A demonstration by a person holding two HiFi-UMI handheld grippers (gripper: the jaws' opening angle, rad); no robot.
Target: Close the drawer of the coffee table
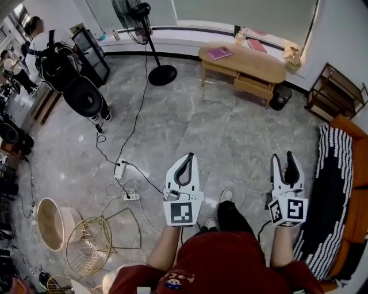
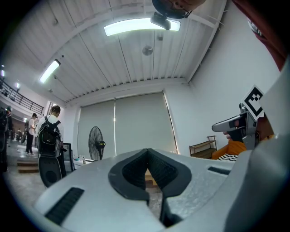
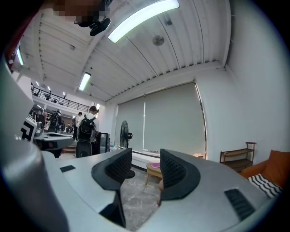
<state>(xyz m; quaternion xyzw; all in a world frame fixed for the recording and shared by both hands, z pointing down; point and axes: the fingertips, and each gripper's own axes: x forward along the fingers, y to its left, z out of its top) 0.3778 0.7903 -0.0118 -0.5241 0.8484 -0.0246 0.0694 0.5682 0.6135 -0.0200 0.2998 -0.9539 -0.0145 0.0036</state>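
Mock living room inside big studio hall: low oval light-wood counter (image 1: pixel 261 66), orange sofa (image 1: pixel 348 126), black pedestal fan (image 1: pixel 138 20) on grey marble-look floor (image 1: pixel 218 138). Loose black cables (image 1: pixel 135 118), white power strip (image 1: pixel 131 196), ceiling strip light (image 2: pixel 141 26), bystander with black backpack (image 1: pixel 54 60).

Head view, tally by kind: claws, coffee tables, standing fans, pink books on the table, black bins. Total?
claws: 2, left claw and right claw
coffee table: 1
standing fan: 1
pink book: 1
black bin: 1
total: 6
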